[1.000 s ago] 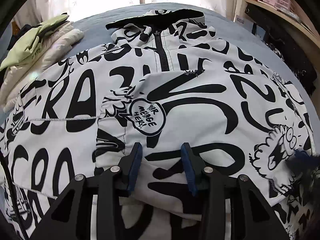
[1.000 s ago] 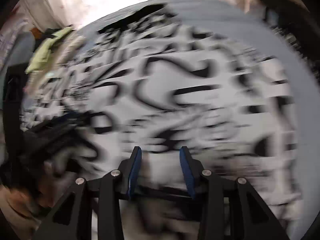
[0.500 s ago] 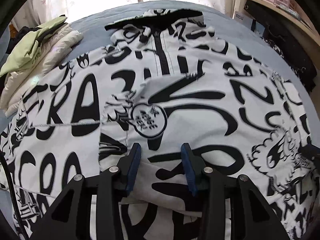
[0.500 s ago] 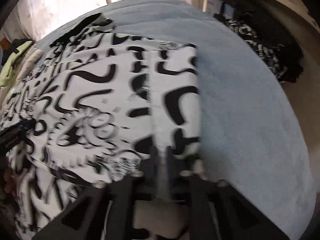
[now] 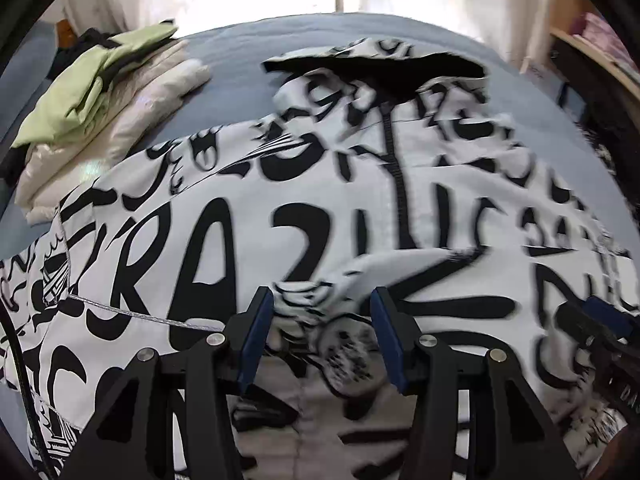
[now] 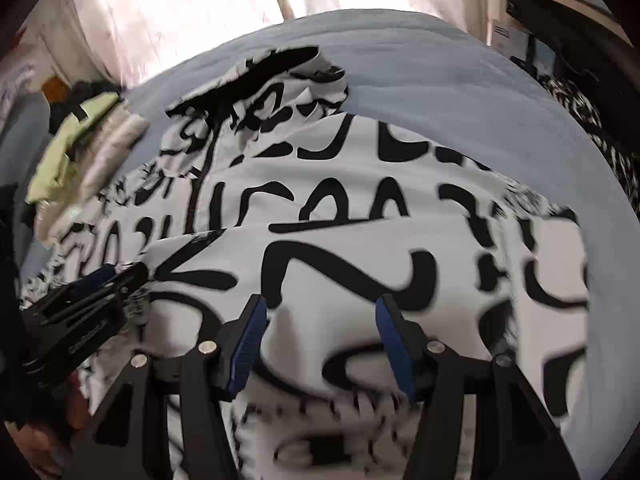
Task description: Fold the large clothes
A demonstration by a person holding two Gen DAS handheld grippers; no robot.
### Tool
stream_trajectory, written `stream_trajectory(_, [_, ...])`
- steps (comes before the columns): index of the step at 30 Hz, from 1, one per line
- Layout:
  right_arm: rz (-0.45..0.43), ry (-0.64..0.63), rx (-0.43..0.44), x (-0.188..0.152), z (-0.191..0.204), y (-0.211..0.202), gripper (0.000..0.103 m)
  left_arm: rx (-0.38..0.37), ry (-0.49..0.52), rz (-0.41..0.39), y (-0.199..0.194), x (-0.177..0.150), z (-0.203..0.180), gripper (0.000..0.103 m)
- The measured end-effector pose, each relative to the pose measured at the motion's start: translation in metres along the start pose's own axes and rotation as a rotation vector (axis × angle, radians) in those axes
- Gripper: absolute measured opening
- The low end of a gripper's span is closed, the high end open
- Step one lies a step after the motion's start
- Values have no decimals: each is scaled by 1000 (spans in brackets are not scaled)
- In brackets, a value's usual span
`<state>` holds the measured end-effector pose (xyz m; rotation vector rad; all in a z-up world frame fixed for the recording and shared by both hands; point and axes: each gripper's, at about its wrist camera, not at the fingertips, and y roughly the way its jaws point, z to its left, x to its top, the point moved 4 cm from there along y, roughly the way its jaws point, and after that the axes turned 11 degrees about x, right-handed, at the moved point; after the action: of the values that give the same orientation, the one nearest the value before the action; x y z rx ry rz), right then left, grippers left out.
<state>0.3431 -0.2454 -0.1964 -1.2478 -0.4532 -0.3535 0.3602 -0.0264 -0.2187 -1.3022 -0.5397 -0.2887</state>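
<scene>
A large white jacket with black graffiti print (image 5: 248, 216) lies spread on the blue bed, collar and zip at the far end; it also fills the right wrist view (image 6: 360, 208). A sleeve or side panel lies folded over its middle. My left gripper (image 5: 322, 336) is open and empty just above the folded panel. My right gripper (image 6: 320, 344) is open and empty over the jacket's right half. Each gripper shows in the other's view: the right one at the left view's right edge (image 5: 600, 332), the left one at the right view's left edge (image 6: 88, 296).
A pile of folded clothes, pale green on cream (image 5: 100, 92), sits at the bed's far left. The blue bed cover (image 6: 460, 92) shows beyond and right of the jacket. A wooden shelf with dark clothes (image 6: 580, 60) stands on the right. Bright curtains hang behind.
My right gripper, shut near the jacket's right edge half a second ago, is now open and back over the jacket's middle. My left gripper has moved forward, staying open.
</scene>
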Motion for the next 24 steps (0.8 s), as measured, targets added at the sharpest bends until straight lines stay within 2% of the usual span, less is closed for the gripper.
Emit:
stream_trajectory(2, [-6, 24, -67, 7, -23, 9, 57, 24, -3, 10, 11, -1, 4, 53])
stream_trajectory(5, [-57, 94, -173, 12, -77, 0, 55, 1, -20, -9, 21, -3, 12, 67])
stream_trajectory(6, [-68, 111, -159, 13, -89, -4, 37, 8, -10, -25, 22, -3, 12, 73])
stream_trajectory(7, [-70, 149, -110, 11, -105, -8, 27, 16, -1, -36, 23, -4, 12, 76])
stream_trajectory(8, [-71, 175, -84, 9, -116, -12, 5, 19, 2, -43, 24, -4, 12, 77])
stream_trajectory(9, [-70, 186, -71, 7, -127, -17, 0, 19, 3, -50, 25, -5, 12, 78])
stream_trajectory(10, [-73, 188, -45, 6, -130, -21, 0, 24, 4, -53, 25, -5, 11, 79])
stream_trajectory(11, [-79, 189, -60, 5, -133, -25, 0, 30, 6, -53, 25, -5, 11, 79])
stream_trajectory(12, [-84, 174, -170, 5, -138, -32, 1, 33, 7, -55, 25, -5, 11, 79])
stream_trajectory(13, [-90, 162, -183, 4, -139, -36, 4, 34, 6, -56, 25, -7, 10, 79])
stream_trajectory(19, [-72, 207, -108, -6, -148, -57, 6, 41, 10, -51, 21, -7, 13, 79])
stream_trajectory(24, [-52, 157, -97, -10, -134, -78, 33, 49, 18, -66, 2, -9, 20, 79])
